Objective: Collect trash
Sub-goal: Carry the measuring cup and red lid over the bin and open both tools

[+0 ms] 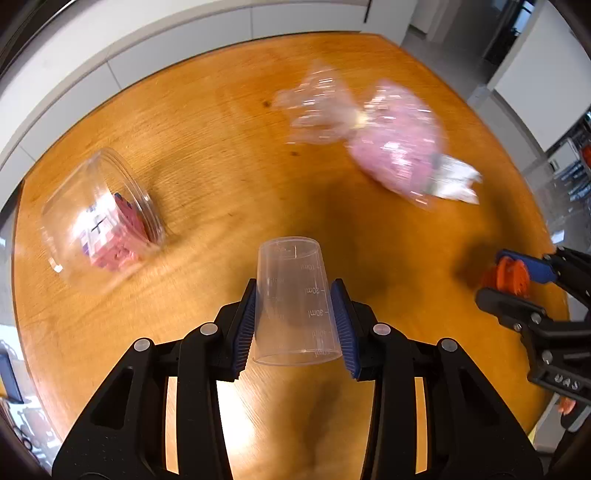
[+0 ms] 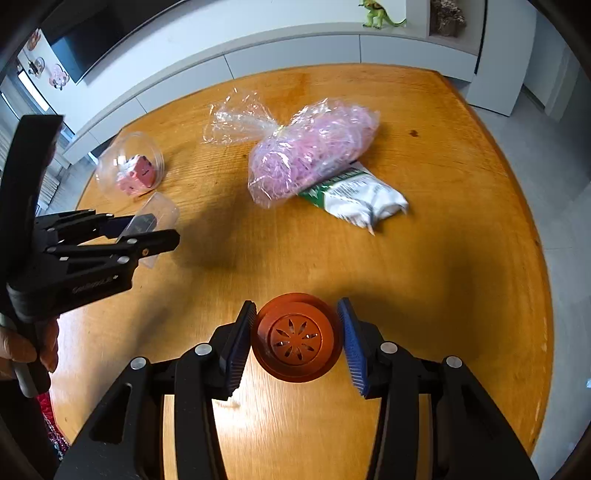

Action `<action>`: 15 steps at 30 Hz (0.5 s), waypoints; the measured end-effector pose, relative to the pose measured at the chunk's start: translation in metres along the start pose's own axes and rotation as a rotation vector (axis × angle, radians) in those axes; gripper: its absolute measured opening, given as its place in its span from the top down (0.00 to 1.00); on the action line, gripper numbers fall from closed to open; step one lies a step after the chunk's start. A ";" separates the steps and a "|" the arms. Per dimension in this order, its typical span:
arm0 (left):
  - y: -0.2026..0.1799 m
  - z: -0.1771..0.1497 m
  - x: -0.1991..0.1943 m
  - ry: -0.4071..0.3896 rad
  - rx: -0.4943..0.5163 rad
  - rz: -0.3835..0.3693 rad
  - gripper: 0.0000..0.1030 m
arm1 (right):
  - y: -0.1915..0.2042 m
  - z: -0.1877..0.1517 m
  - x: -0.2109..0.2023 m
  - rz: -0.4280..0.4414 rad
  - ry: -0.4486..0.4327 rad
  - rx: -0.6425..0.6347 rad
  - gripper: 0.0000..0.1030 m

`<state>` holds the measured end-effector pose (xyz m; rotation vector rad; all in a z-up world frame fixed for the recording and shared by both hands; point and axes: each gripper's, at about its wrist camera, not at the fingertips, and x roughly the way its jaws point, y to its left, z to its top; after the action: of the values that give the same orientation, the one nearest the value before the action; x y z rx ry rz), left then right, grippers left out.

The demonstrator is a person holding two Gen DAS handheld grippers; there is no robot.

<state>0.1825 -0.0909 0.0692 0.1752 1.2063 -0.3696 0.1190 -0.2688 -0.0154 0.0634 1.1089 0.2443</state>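
My left gripper (image 1: 295,325) is shut on a clear plastic measuring cup (image 1: 295,299), held bottom-forward between the blue pads. My right gripper (image 2: 297,341) is shut on a small orange plastic pot (image 2: 295,343), its slotted bottom facing the camera. The same pot (image 1: 508,277) and right gripper (image 1: 517,284) show at the right of the left wrist view. The left gripper (image 2: 147,232) with the cup (image 2: 157,212) shows at the left of the right wrist view. On the wooden table (image 2: 443,295) lie a clear bag of pink shreds (image 2: 310,151), a white and green packet (image 2: 362,199) and a clear tub with a pink item (image 2: 131,171).
The round table's edge (image 2: 539,258) curves along the right, with grey floor beyond. White cabinets (image 2: 295,48) run behind the table, and a green toy dinosaur (image 2: 376,14) stands on them. A hand (image 2: 22,350) holds the left gripper's handle.
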 end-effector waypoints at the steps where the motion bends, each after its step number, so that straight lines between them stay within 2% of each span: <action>1: -0.006 -0.005 -0.007 -0.012 0.015 -0.008 0.62 | 0.002 -0.009 -0.008 0.000 -0.005 0.003 0.54; 6: -0.049 -0.027 -0.040 -0.045 0.067 -0.035 0.62 | -0.006 -0.045 -0.047 -0.012 -0.035 0.034 0.54; 11: -0.100 -0.055 -0.064 -0.076 0.131 -0.062 0.62 | -0.035 -0.083 -0.087 -0.032 -0.070 0.076 0.54; 15: -0.149 -0.069 -0.076 -0.106 0.211 -0.101 0.62 | -0.064 -0.125 -0.119 -0.061 -0.098 0.118 0.54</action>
<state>0.0434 -0.1929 0.1249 0.2739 1.0731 -0.5885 -0.0328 -0.3665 0.0224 0.1447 1.0255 0.1203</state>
